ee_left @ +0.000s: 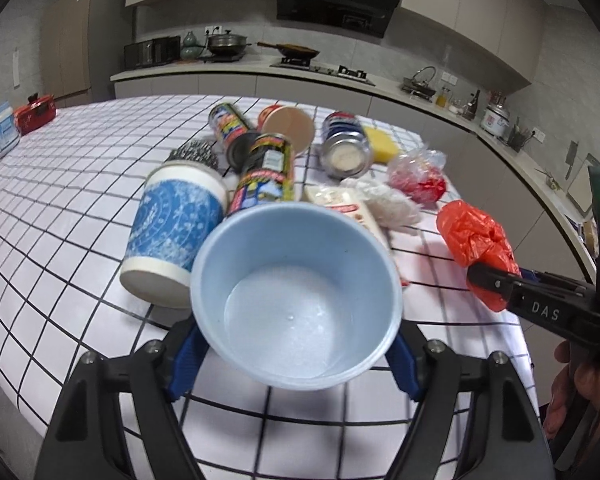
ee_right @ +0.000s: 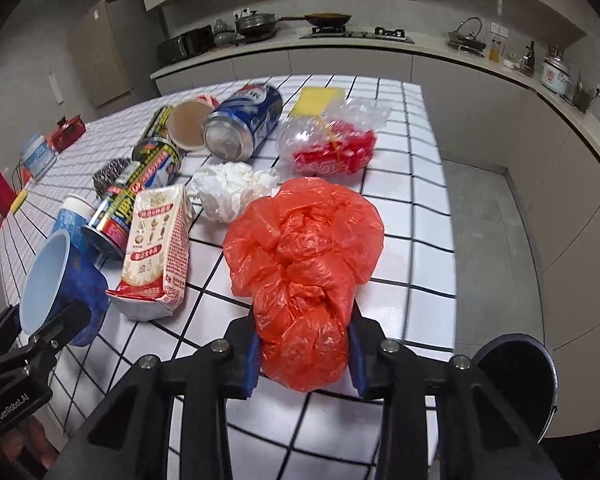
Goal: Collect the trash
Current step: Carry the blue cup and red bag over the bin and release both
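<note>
My left gripper (ee_left: 296, 344) is shut on a blue paper cup (ee_left: 296, 296), tipped so its white inside faces the camera, above the checked table (ee_left: 60, 208); the cup also shows in the right wrist view (ee_right: 52, 280). My right gripper (ee_right: 304, 354) is shut on a crumpled orange plastic bag (ee_right: 304, 256), held above the table's near right part; the bag also shows in the left wrist view (ee_left: 476, 244). A black trash bin (ee_right: 516, 380) stands on the floor at the lower right.
On the table lie a milk carton (ee_right: 156, 248), crumpled tissue (ee_right: 228, 188), a blue can (ee_right: 244, 124), a clear bag with red wrappers (ee_right: 332, 148), a yellow sponge (ee_right: 320, 100), printed tubes (ee_left: 264, 176), a steel scourer (ee_left: 194, 156) and a patterned cup (ee_left: 172, 232).
</note>
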`<state>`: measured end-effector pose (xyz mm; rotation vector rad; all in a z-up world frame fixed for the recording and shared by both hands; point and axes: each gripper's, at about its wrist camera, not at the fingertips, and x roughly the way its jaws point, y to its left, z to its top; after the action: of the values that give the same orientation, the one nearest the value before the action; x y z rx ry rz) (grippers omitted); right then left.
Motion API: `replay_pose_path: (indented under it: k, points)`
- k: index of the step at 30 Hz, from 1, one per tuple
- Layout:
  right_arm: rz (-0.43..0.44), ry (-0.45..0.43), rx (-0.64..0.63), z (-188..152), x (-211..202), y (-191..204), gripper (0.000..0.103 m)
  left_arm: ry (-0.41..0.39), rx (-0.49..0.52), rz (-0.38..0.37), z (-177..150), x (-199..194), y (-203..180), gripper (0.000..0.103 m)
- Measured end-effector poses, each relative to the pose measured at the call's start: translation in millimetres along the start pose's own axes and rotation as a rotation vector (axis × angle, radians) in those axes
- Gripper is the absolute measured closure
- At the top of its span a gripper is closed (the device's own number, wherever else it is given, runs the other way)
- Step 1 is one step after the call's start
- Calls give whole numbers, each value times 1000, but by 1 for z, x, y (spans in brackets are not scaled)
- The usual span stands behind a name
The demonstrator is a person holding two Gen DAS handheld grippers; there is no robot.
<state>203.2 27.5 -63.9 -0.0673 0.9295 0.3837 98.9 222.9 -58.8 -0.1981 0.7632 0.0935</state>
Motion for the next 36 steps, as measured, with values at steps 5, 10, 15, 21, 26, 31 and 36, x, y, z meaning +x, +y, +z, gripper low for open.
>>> replay_pose_path:
  k: [5, 10, 15, 21, 26, 31, 36]
  points:
    - [-12, -37, 32, -1, -27, -14, 66, -18, 30, -49, 6, -9, -22, 25]
    - [-47, -68, 85, -4, -51, -40, 66, -25, 79, -106, 14, -8, -51, 25]
    - [-105, -85, 156, -18, -72, -75, 66, -17, 130, -170, 16, -2, -82, 25]
    - [-188, -78, 251, -47, -96, -134, 66, 14, 200, -253, 6, 8, -137, 25]
    - [-231, -53, 296, -74, -108, -186, 66, 38, 246, -293, -5, 14, -188, 25]
    - [-214, -4, 292, -102, -104, -240, 66, 74, 264, -298, -27, 21, -243, 25]
    - [-161, 33, 217, -128, -94, -276, 66, 137, 254, -287, -59, 39, -294, 25]
